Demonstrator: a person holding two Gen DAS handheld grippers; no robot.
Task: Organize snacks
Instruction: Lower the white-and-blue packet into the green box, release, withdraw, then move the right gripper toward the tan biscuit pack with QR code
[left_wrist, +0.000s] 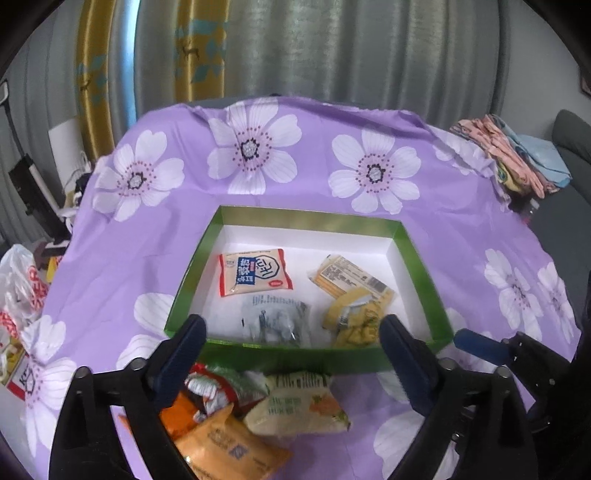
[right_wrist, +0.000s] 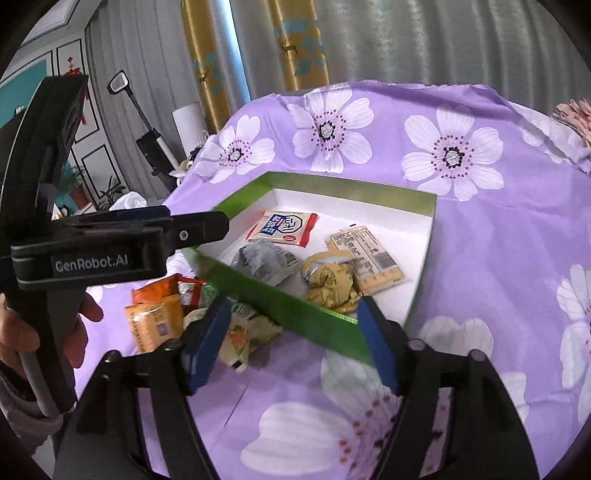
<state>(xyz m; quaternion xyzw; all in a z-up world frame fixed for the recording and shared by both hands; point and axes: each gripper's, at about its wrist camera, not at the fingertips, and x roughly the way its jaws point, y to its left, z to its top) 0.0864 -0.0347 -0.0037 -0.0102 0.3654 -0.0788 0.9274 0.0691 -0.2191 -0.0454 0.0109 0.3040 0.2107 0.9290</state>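
With the left gripper (left_wrist: 291, 332) and right gripper (right_wrist: 291, 314) both spread and holding nothing, the remaining snack packets (left_wrist: 258, 413) lie heaped just near of the green box (left_wrist: 417, 258); light, crinkly, slippery, best pinched by a sealed edge.

This is a home, most likely a living room or bedroom. Beyond the tool, a purple flowered cloth (left_wrist: 314, 184) covers the work surface, with grey and gold deer-patterned curtains (left_wrist: 199, 48) hanging behind it. Far to the tool's right sit folded fabrics (left_wrist: 513, 158) beside a grey sofa (left_wrist: 572, 147); to its left stand potted plants (right_wrist: 110, 192) and an upright vacuum cleaner (right_wrist: 151, 144).
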